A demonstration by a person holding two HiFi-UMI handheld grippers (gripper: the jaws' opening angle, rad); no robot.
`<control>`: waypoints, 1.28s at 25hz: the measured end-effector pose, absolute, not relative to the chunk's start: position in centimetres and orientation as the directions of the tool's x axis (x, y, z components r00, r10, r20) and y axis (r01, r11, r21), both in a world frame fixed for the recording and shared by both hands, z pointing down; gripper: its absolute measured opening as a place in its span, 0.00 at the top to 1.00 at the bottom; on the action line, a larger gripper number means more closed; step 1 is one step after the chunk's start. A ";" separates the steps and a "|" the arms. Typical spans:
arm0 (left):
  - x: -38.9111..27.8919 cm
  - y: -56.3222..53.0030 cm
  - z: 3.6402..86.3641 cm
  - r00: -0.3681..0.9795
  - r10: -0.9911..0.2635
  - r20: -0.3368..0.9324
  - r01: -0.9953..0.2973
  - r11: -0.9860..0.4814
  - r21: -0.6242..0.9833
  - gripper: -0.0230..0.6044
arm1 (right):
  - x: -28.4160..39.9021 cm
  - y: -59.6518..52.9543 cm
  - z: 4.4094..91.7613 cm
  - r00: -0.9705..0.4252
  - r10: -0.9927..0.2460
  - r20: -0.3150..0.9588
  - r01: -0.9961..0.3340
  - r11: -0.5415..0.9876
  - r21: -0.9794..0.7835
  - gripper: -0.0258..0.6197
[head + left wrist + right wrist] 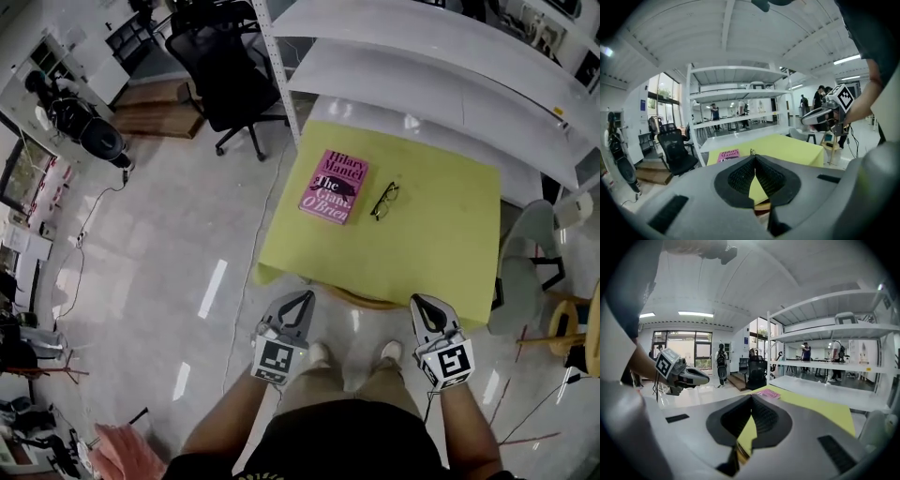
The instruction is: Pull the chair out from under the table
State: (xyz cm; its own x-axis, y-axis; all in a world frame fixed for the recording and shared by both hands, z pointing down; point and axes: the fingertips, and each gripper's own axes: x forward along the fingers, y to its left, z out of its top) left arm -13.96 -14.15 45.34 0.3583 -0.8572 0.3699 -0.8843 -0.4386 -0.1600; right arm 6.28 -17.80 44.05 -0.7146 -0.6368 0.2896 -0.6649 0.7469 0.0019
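Only the curved wooden back of the chair [361, 298] shows, tucked under the near edge of the yellow table [422, 239]. My left gripper [305, 296] hovers just in front of that edge at the chair's left, jaws shut and empty. To the chair's right, my right gripper [419, 301] is also shut with nothing in it. In the left gripper view the closed fingertips [754, 157] point at the table, and a sliver of wood [762, 206] shows below them. The right gripper view shows its closed tips [751, 397] and the left gripper [696, 378] beside it.
A pink book [334, 186] and black glasses [385, 200] lie on the table. White shelving [422, 56] stands behind it, a black office chair [230, 70] at the far left, a grey chair [530, 262] and wooden stool [562, 323] to the right. The person's feet [319, 354] stand near the table.
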 end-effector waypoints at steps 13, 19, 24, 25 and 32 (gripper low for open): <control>-9.8 -14.4 56.2 0.601 -0.548 0.581 -0.596 -0.792 -0.131 0.95 | 4.0 -14.2 53.9 -0.640 -0.562 0.524 -0.656 0.755 0.009 0.95; -7.6 -13.1 63.1 0.615 -0.405 0.676 -0.465 -0.879 -0.103 0.94 | 4.3 -12.8 60.6 -0.591 -0.473 0.653 -0.620 0.785 0.007 0.95; -5.6 -12.9 67.4 0.607 -0.321 0.727 -0.389 -0.918 -0.080 0.83 | 3.9 -12.5 64.5 -0.592 -0.371 0.715 -0.554 0.832 -0.027 0.83; -5.3 -12.9 68.1 0.605 -0.310 0.734 -0.381 -0.921 -0.076 0.82 | 3.6 -12.2 65.3 -0.596 -0.338 0.728 -0.534 0.845 -0.045 0.78; -4.5 -13.6 73.1 0.522 -0.269 0.809 -0.304 -0.945 -0.118 0.75 | 2.4 -12.5 70.2 -0.539 -0.216 0.814 -0.388 0.922 -0.012 0.67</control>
